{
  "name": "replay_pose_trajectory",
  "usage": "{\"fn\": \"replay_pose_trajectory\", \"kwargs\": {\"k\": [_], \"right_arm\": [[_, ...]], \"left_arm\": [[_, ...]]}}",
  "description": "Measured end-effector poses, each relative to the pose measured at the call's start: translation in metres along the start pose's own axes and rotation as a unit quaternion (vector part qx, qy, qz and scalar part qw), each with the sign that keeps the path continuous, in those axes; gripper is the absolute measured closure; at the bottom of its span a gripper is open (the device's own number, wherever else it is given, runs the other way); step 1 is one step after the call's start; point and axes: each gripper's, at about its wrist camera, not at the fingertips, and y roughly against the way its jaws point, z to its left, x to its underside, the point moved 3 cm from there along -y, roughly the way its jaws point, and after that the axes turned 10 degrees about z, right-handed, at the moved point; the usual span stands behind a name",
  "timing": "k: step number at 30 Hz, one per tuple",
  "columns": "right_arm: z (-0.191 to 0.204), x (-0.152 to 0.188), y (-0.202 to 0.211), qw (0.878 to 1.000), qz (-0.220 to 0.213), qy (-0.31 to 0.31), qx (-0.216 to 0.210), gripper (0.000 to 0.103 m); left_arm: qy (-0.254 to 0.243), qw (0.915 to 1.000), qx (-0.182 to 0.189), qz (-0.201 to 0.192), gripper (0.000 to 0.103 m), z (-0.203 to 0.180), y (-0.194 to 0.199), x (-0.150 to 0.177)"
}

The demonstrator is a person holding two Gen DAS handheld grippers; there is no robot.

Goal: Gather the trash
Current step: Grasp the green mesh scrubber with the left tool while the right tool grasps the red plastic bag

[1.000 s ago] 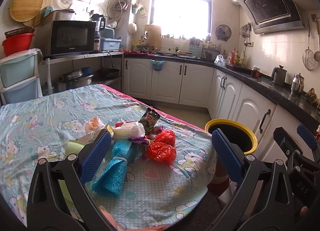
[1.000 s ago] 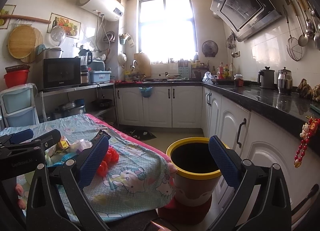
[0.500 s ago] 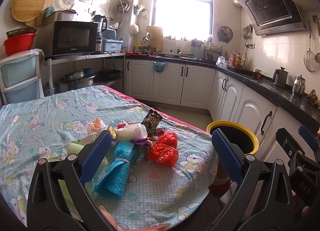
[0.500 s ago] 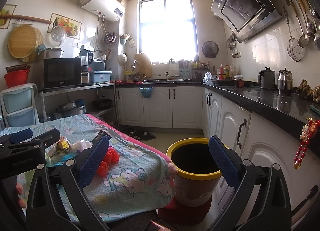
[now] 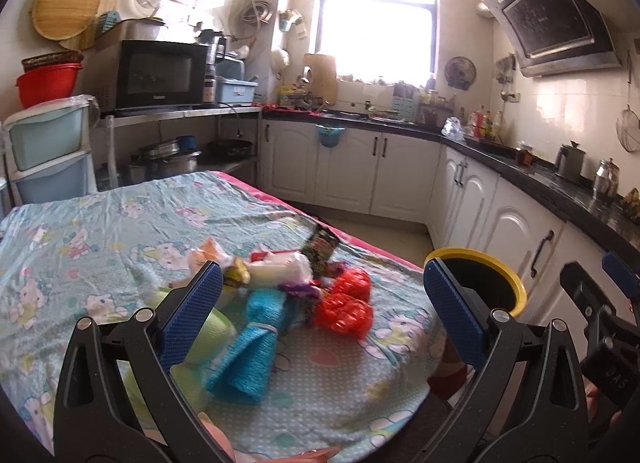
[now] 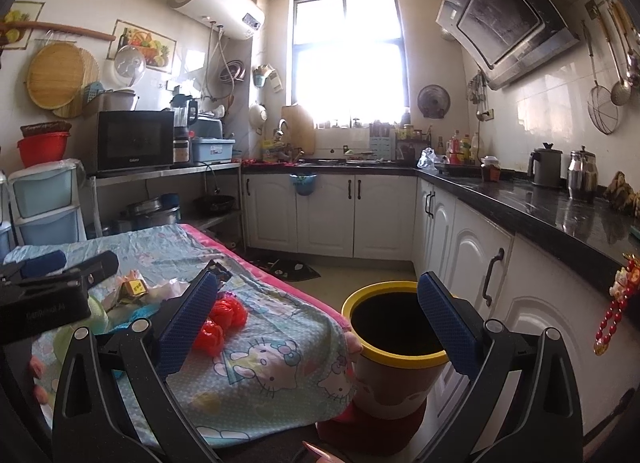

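The left hand-held gripper (image 5: 322, 303) hangs over the near part of the desk (image 5: 80, 231) with its blue pads spread wide and nothing between them; the trash lies in a loose heap on the patterned cloth, ahead of and partly between those pads. Nearest is a blue mesh roll (image 5: 252, 347), lying just inside the left pad; a pale green piece (image 5: 212, 337) is half hidden behind that pad; two red crumpled net bags (image 5: 346, 305) sit to the right of the roll, roughly midway between the fingers. Behind them lie a white bag (image 5: 280, 269), a dark snack packet (image 5: 320, 249) standing tilted, and a light wrapper (image 5: 202, 257) — all touching or nearly so.

The right hand-held gripper (image 6: 318, 321) is also wide and empty; it is held off the desk's right edge, and the yellow-rimmed bin (image 6: 394, 359) stands on the floor just beside that edge, its dark mouth framed between the pads. From this view the red bags show just past the left pad — the other gripper's body juts in at the far left.
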Motion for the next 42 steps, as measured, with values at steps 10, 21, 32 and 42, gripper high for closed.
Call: {"fn": "replay_pose_trajectory", "kwargs": {"k": [10,21,32,42], "right_arm": [[0.047,-0.027,-0.018,0.996,0.008,0.03,-0.079,0.006],[0.095,-0.044,-0.075,0.982,0.088,0.029,-0.163,0.006],[0.107,-0.006,-0.162,0.963,0.229,0.038,-0.14,0.006],[0.111,0.03,-0.202,0.939,0.304,0.033,-0.159,0.016]], "left_arm": [[0.056,0.9957,-0.072,-0.017,0.01,0.064,0.007,-0.021],[0.094,0.9861,-0.132,0.036,0.01,0.141,-0.004,-0.021],[0.094,0.9844,-0.019,0.148,0.01,0.158,-0.049,0.027],[0.068,0.9741,0.06,0.207,0.011,0.146,-0.076,0.051]]}}
